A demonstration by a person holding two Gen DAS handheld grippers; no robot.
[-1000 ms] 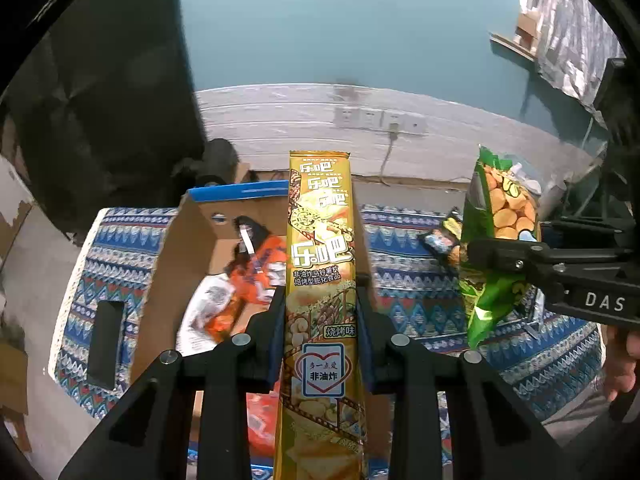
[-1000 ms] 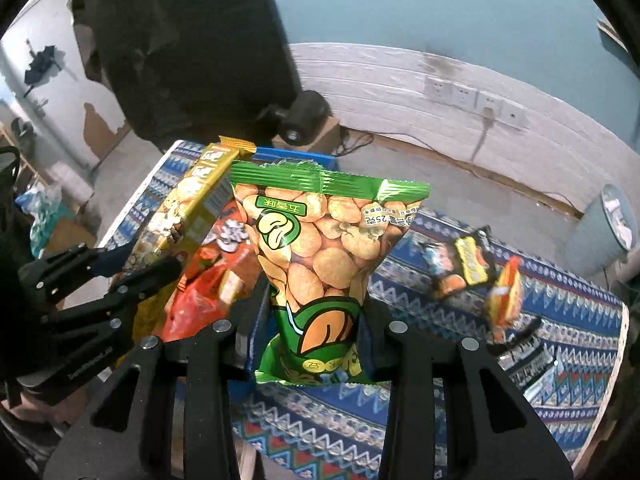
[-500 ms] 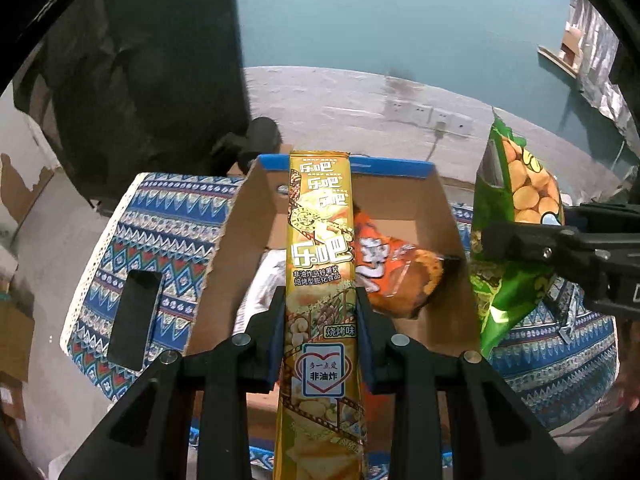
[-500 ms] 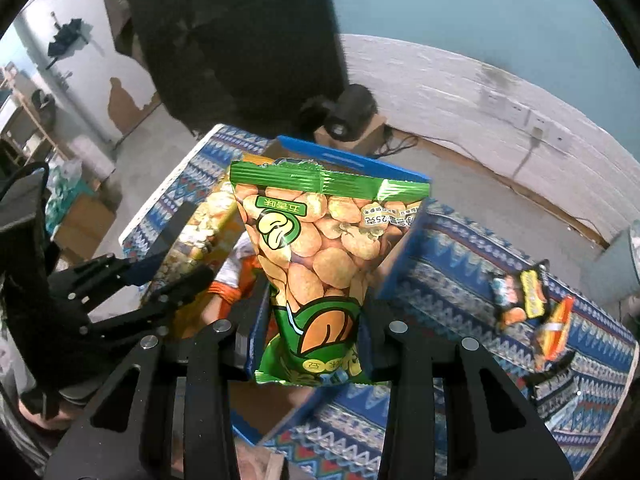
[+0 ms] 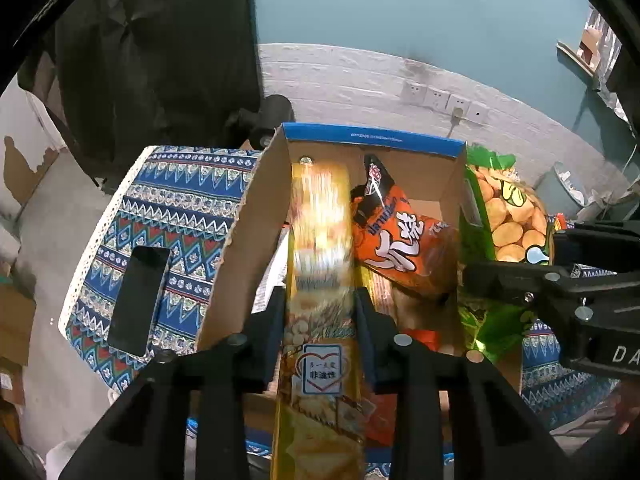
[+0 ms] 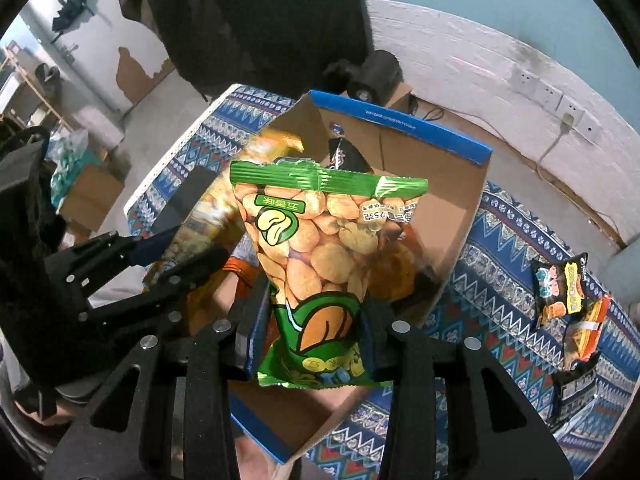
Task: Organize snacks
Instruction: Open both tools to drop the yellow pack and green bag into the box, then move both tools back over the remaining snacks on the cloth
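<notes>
Two tongs hang over one open box, each with a snack in it. The left tongs (image 5: 320,312) pinch a tall yellow crisp pack (image 5: 320,240) low on its body. Their jaws have just been opening, and the pack sits between the pads with its upper half smeared, as if swinging loose about the pinch. The right tongs (image 6: 316,320) clamp a green bag of broad beans (image 6: 320,240) by its lower end. These jaws have also just been widening, yet the pads look to be pressing the foil.

Both packs point toward twelve o'clock, top ends forward and tilted down. That fits the job, since each can slide end-first into the box.

The blue-rimmed cardboard box (image 5: 372,138) stands directly under both packs. An orange snack bag (image 5: 400,244) already lies inside, at about one o'clock from the yellow pack. In the left wrist view the green bag hangs at three o'clock, at the box's right wall.

The patterned worktop (image 5: 160,208) carries the box. A dark flat slab (image 5: 138,300) rests at nine o'clock, and more loose snack packets (image 6: 568,292) wait at three o'clock in the right wrist view.
</notes>
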